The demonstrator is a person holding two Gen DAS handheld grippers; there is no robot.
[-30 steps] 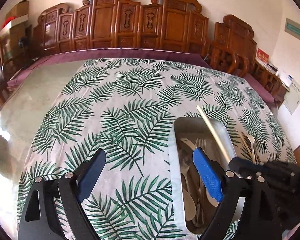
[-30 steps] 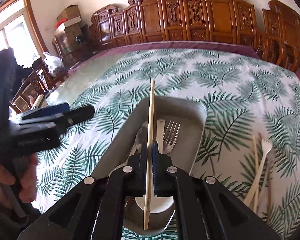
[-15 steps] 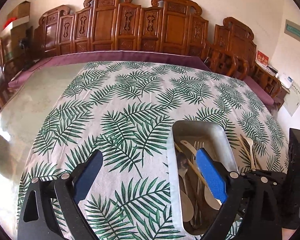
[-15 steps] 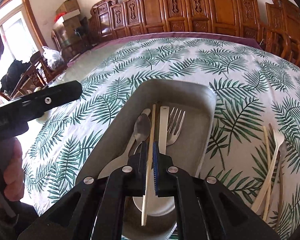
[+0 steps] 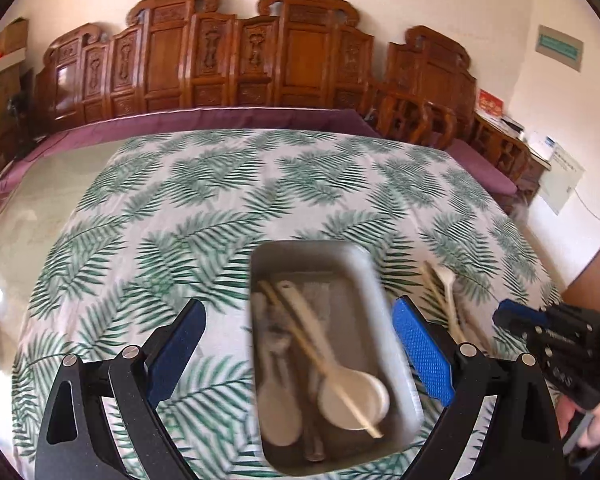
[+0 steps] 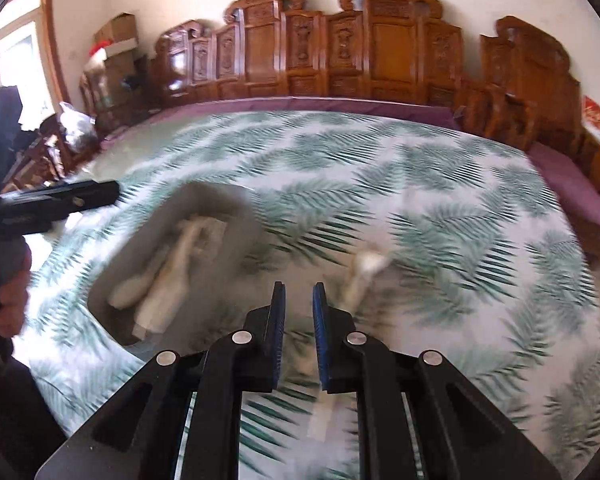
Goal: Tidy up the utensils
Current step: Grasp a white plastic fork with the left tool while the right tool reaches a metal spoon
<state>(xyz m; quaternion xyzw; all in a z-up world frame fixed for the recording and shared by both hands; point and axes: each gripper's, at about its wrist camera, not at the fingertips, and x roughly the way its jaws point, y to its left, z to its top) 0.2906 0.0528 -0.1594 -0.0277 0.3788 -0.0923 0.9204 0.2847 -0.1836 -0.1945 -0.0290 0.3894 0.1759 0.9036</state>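
Left gripper (image 5: 296, 356): jaws wide apart, nothing held, straddling the tray from above.
Tray (image 5: 384, 308): grey, on leaf-print cloth near bench's near edge; holds pale spoons (image 5: 352, 400), metal cutlery, one chopstick (image 5: 320, 364) laid diagonally on top.
Loose utensils (image 5: 446, 300): pale, on cloth just right of tray.
Right gripper (image 6: 298, 300): jaws slightly parted, nothing between, over cloth between tray and loose utensils; view blurred.

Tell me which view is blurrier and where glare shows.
Right wrist view: heavy motion blur smears the tray, the loose utensils and the tablecloth; the window at left is blown out. Left wrist view: milder blur, the chopstick in the tray still readable; glare on the bare tabletop at left.
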